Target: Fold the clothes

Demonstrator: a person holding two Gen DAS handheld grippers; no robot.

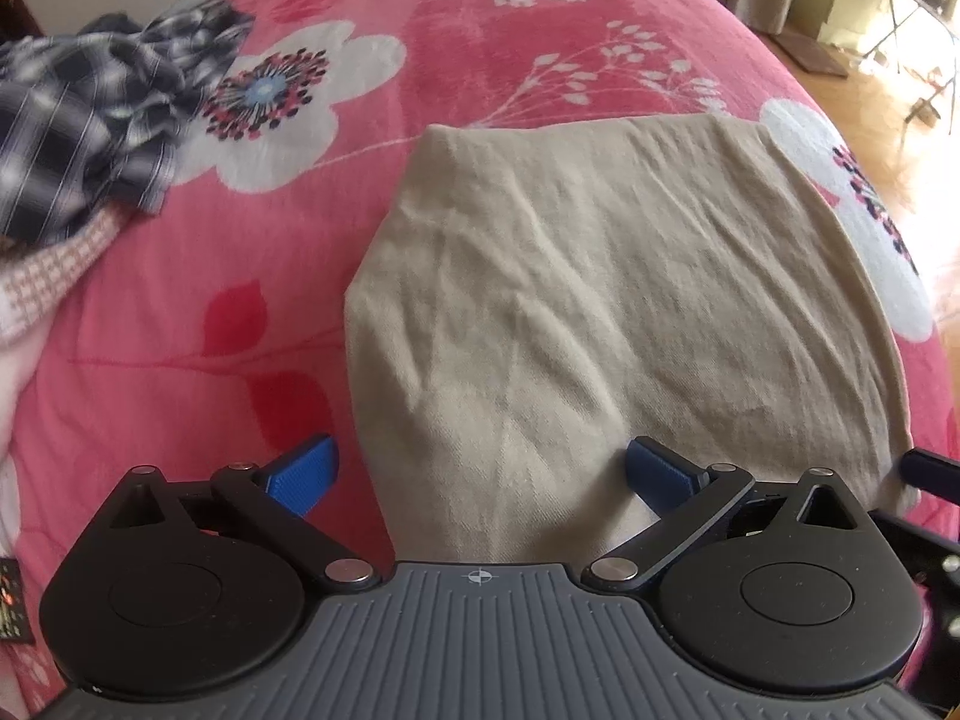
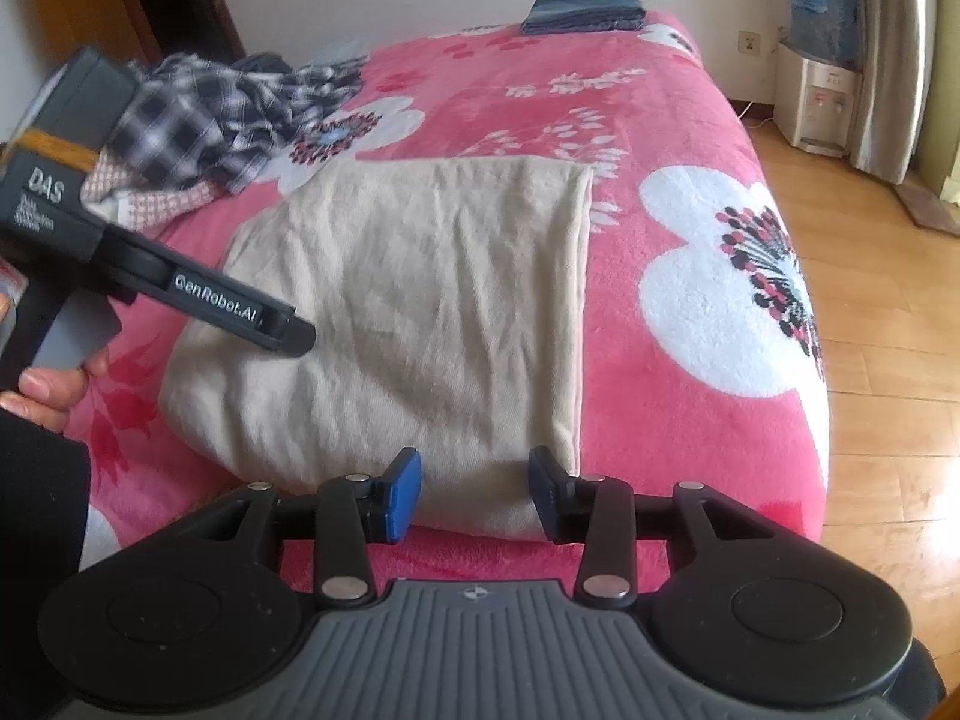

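A beige garment (image 1: 606, 300) lies folded flat into a rough rectangle on the pink flowered bed; it also shows in the right wrist view (image 2: 432, 306). My left gripper (image 1: 480, 477) is wide open over the garment's near left edge and holds nothing. It shows from the side in the right wrist view (image 2: 294, 333), above the garment's left part. My right gripper (image 2: 474, 495) is open at the garment's near right corner, with cloth between its blue pads (image 2: 403, 495) but not clamped.
A heap of unfolded plaid and checked clothes (image 1: 102, 120) lies at the far left of the bed (image 2: 216, 114). A folded dark blue stack (image 2: 582, 12) sits at the far bed edge. Wooden floor (image 2: 888, 360) and a water dispenser (image 2: 816, 102) are to the right.
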